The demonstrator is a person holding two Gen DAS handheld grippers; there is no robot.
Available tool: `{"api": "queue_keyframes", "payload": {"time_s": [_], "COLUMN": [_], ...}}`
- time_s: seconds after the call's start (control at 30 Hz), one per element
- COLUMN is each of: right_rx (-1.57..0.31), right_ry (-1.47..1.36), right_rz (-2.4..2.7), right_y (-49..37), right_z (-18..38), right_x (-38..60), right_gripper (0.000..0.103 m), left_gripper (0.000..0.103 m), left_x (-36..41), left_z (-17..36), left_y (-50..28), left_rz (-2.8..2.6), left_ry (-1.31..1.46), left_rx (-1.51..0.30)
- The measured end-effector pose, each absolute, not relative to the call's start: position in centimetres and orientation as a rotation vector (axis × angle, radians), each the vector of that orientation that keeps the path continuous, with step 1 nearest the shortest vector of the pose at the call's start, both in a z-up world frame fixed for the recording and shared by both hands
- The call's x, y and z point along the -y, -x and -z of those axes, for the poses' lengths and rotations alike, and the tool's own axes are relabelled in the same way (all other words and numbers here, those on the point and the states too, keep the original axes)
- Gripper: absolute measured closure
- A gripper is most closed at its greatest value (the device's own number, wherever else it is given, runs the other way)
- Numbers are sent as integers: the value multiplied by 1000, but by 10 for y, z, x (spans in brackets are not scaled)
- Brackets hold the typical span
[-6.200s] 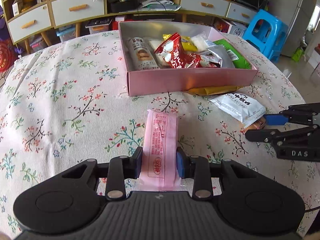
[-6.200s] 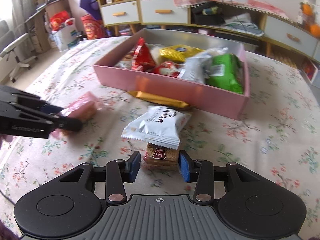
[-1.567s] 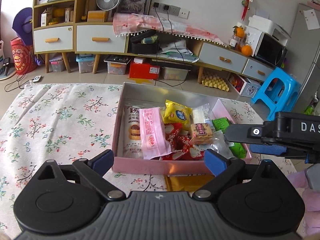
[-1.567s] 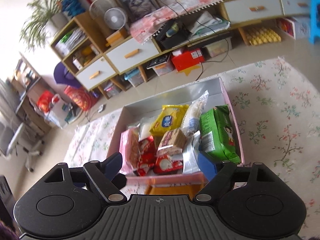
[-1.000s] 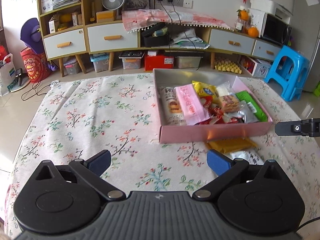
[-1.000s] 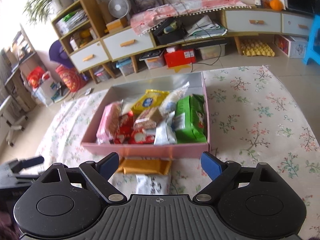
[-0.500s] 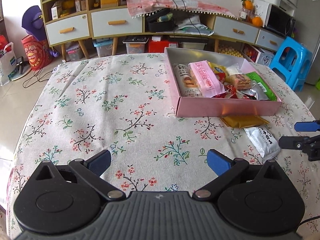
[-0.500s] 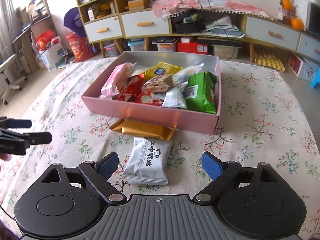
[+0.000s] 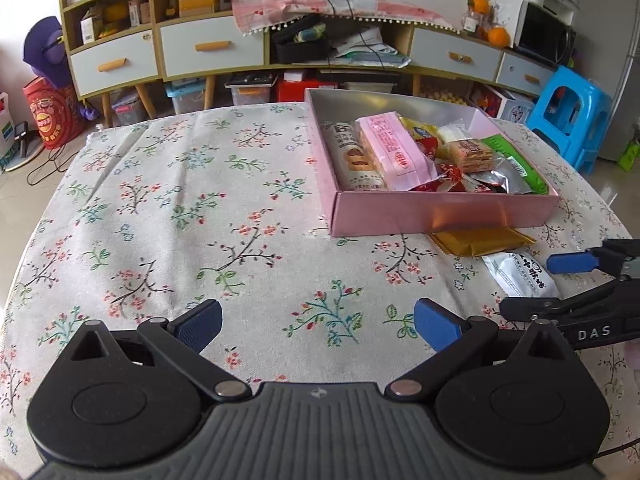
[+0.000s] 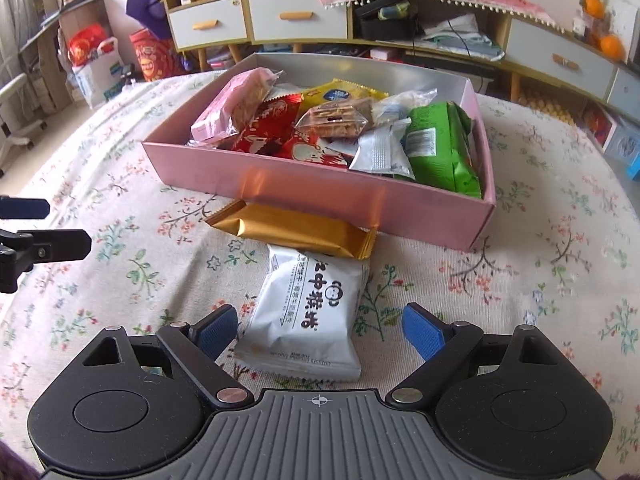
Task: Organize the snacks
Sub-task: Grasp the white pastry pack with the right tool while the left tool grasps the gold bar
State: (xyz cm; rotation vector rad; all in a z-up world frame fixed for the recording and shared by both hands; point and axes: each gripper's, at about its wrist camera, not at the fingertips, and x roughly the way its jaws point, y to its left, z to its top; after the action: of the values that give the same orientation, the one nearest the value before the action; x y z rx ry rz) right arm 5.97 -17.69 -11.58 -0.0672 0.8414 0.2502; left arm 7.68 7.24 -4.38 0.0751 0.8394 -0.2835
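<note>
Plainly, the next thing to pick up is the white packet (image 10: pixel 306 316), which lies flat on the flowered cloth (image 10: pixel 540 280) just in front of the pink box (image 10: pixel 320 196), its far end touching or slightly tucked under the gold packet (image 10: pixel 292 228) that sits against the box's front wall. The right gripper (image 10: pixel 320 330) is spread wide with the near half of the white packet between its blue pads (image 10: pixel 420 330); its jaws have just been closing a little, but neither pad presses on the wrapper yet. The packet looks puffed and light, a sealed foil pillow with crimped ends, so it is likely soft, a bit slick, and easy to crush if the contents are brittle. The best hold seems to be across its long sides near the middle, where the filling gives the pads something firm to bear on; the flat crimped edge would probably slip or fold. A gentle squeeze should do. The left gripper (image 9: pixel 318 326) is also wide open and empty, over bare cloth well to the left of the box, which is already crowded with snacks.
</note>
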Motion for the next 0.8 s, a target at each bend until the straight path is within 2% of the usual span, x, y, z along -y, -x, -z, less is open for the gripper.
{"api": "queue_keyframes", "payload": {"time_s": [0.03, 0.17, 0.37, 0.6, 0.8], "right_rx": [-838, -828, -849, -855, -856], "right_ry": [76, 81, 71, 16, -19], "right_rz": [-250, -258, -254, -206, -197], "right_y": [-60, -59, -58, -58, -59], "right_z": [116, 111, 109, 111, 111], "right_x": [176, 179, 197, 230, 247], "right_gripper": [17, 54, 57, 57, 57], "left_gripper": [1, 1, 7, 24, 27], "left_x": [-69, -53, -25, 6, 14], "left_z": [44, 46, 48, 53, 62], "left_y": [-77, -79, -82, -88, -100], "left_rz": [293, 337, 414, 547, 559], "left_ry": [-83, -118, -148, -193, -144], "left_rx": [-837, -827, -818, -794, -813]}}
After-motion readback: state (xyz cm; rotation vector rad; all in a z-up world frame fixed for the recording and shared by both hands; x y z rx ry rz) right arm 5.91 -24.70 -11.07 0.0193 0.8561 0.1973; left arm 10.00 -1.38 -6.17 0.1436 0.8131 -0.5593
